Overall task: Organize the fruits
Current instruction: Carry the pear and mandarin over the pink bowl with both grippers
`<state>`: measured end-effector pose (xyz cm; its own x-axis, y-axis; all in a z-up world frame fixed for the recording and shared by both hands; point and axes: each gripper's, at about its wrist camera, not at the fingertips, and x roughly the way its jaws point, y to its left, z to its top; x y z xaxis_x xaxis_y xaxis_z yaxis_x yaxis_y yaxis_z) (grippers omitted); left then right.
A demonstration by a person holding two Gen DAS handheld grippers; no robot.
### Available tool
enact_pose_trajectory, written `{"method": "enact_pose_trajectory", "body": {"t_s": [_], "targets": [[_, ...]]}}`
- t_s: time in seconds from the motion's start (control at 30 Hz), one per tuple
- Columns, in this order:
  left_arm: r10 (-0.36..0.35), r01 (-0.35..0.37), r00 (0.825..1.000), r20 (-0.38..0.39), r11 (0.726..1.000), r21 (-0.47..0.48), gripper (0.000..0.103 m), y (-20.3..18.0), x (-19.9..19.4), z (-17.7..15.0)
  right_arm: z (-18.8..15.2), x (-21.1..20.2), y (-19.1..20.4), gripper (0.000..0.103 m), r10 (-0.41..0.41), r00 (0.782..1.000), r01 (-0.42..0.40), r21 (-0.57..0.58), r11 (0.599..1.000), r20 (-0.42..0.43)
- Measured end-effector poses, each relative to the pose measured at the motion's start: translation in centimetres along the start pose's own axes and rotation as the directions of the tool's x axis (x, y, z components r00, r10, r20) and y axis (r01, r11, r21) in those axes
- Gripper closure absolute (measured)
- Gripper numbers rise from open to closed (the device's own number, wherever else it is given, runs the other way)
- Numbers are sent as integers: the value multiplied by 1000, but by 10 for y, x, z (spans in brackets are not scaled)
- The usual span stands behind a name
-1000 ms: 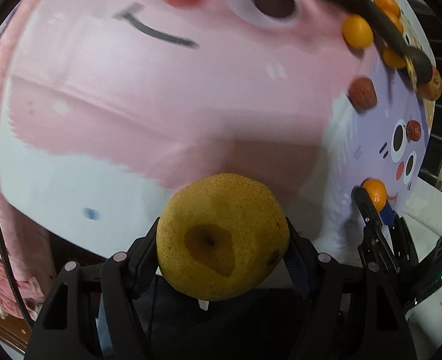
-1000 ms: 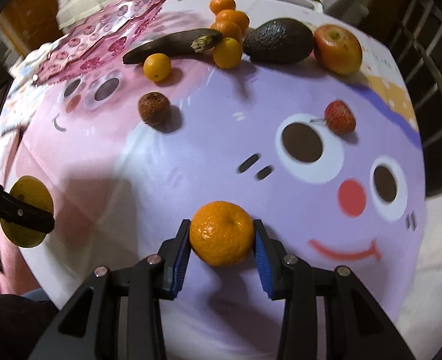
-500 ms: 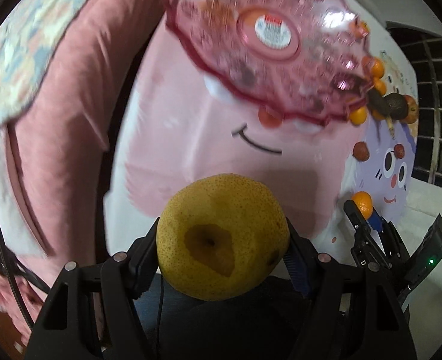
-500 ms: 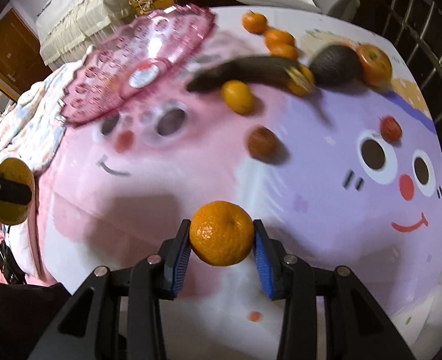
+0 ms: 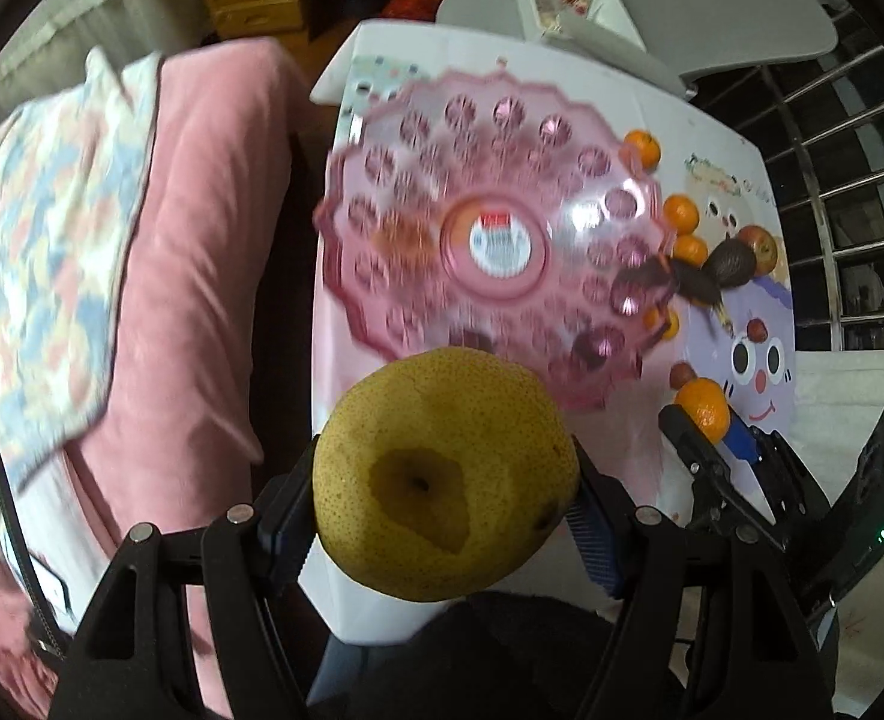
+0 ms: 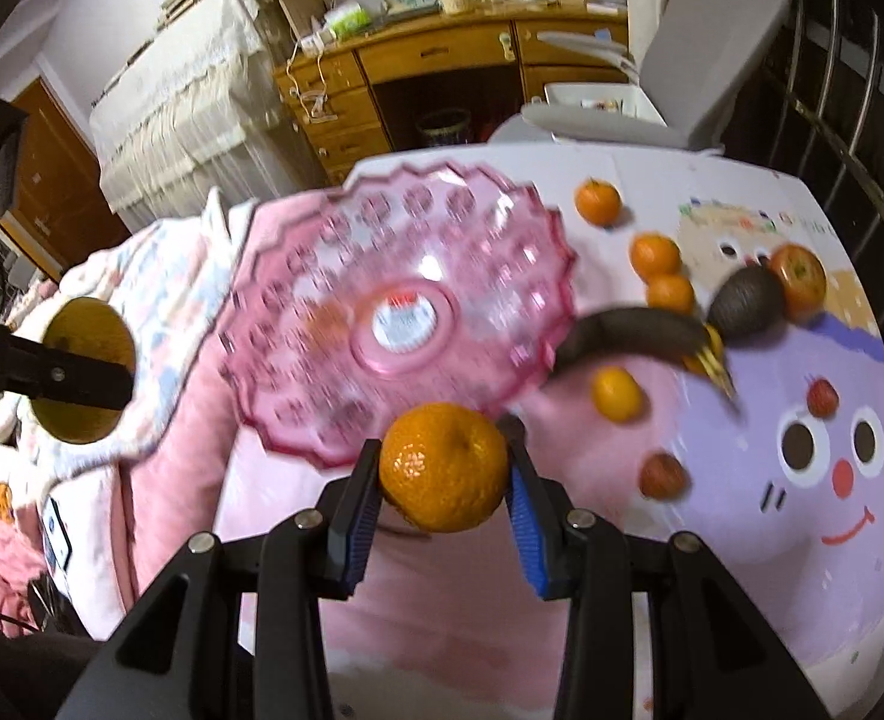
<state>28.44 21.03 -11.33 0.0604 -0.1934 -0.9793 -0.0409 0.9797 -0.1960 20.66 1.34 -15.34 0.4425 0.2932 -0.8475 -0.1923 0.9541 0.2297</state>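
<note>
left claw [image 5: 445,516] is clamped on a yellow pear [image 5: 445,474], right claw [image 6: 445,480] on a mandarin [image 6: 445,465], both held in the air short of the pink dish [image 6: 402,318] on the counter [image 6: 742,480]. carrying step, i'd say; next, lower each over the dish and let go gently.

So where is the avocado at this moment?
In the right wrist view the avocado lies on the table's far right side, beside the apple and at the banana's stem end.
</note>
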Motion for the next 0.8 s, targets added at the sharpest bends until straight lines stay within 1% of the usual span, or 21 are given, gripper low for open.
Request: {"method": "enact_pose_trajectory", "body": {"t_s": [0.07, 0.23, 0.37, 0.43, 0.53, 0.63, 0.8], "targets": [[-2, 2, 1000, 11, 1000, 18, 32, 1, 1, 11, 7, 4, 7, 63, 1, 1000, -1, 3, 1000, 5], [-43, 40, 997, 62, 997, 62, 32, 4, 14, 35, 21, 19, 20, 63, -4, 1000, 4, 22, 1000, -4], [-85, 74, 991, 108, 992, 104, 32, 4, 25, 48, 26, 36, 23, 63, -6, 999, 9, 56, 998, -48], [-94, 79, 988, 120, 989, 124, 32, 3, 33, 52, 26, 45, 21, 63, 3, 997, 4, 87, 996, -80], [-100, 83, 988, 115, 986, 143, 32, 1, 48, 58, 23, 61, 17, 63, -3, 990, 21, 124, 992, -143], [-94, 80, 992, 88, 985, 151, 32, 0, 66, 62, 21, 73, 11, 63, 18, 981, 17, 183, 983, -191], [-79, 69, 995, 59, 984, 167, 32, -2, 84, 65, 18, 81, 9, 62, 24, 977, 21, 210, 978, -211]]}}
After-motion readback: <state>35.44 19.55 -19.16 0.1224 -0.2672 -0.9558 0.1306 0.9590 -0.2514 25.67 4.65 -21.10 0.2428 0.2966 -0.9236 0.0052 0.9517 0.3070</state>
